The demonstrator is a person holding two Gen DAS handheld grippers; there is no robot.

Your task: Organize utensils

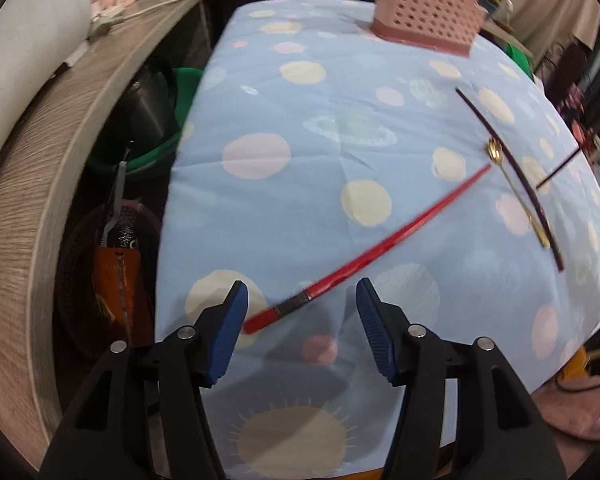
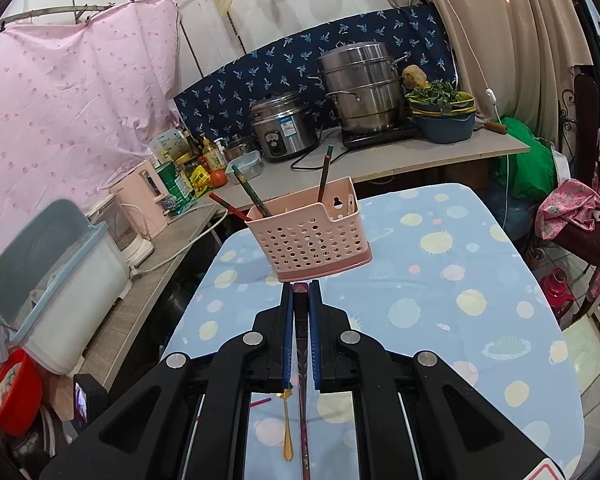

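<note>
Left gripper (image 1: 300, 312) hangs over the bench (image 1: 300, 208), jaws apart, nothing pressed between them. A red chopstick (image 1: 364, 256) lies flat on the dotted blue cloth, its thick end between the two blue pads (image 1: 228, 332), close by the left one, though whether it touches cannot be told; the thin end runs up and to the right. Beyond that tip lie a gold spoon (image 1: 516, 192) and a dark chopstick (image 1: 512, 168) close alongside each other, and a second dark chopstick (image 1: 560, 168) sits off to the right near the bench edge.

Over to the right gripper (image 2: 301, 292): jaws closed on a dark red chopstick (image 2: 301, 344), its blunt end poking out just in front of the tips, the shaft running back between the arms. Right ahead stands the pink basket (image 2: 312, 240) at the far end of the bench, with three chopsticks (image 2: 252, 194) already upright inside. The gold spoon (image 2: 286, 432) shows below the gripper, flat on the cloth.
</note>
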